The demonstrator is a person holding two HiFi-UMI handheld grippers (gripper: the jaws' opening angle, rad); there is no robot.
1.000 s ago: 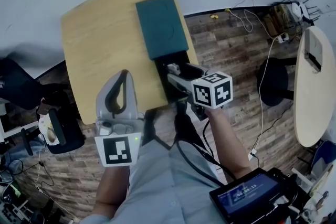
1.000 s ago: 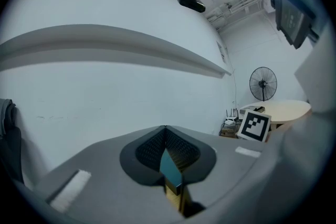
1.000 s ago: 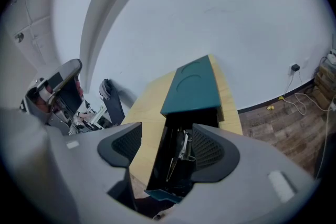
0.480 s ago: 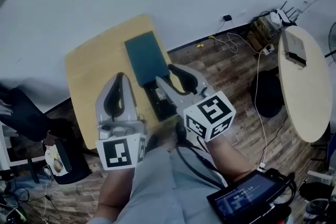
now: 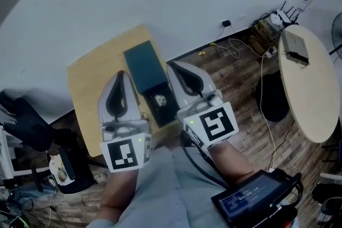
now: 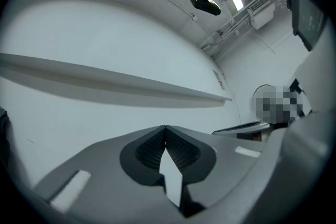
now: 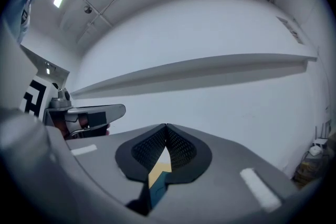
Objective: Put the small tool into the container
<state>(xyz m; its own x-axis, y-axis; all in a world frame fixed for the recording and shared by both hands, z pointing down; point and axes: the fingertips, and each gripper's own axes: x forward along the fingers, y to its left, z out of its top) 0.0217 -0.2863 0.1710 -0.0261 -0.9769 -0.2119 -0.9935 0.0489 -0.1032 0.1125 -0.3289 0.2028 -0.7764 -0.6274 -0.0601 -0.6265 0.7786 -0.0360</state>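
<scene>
In the head view a black open container sits at the near right edge of the wooden table, its dark green lid lying just behind it. A small pale tool lies inside the container. My left gripper hovers over the table left of the container, shut and empty. My right gripper hangs over the container's right side, shut with nothing between its jaws. Both gripper views point at the white wall, with the left gripper and the right gripper closed tip to tip.
A round pale table with a small device stands at the right, beside a black stool. Cables trail along the wooden floor by the wall. A screen is at the bottom, a dark chair at the left.
The right gripper went from open over the container to shut, and lifted clear of it. The small tool now shows inside the container. The head camera tilted up toward the wall.
</scene>
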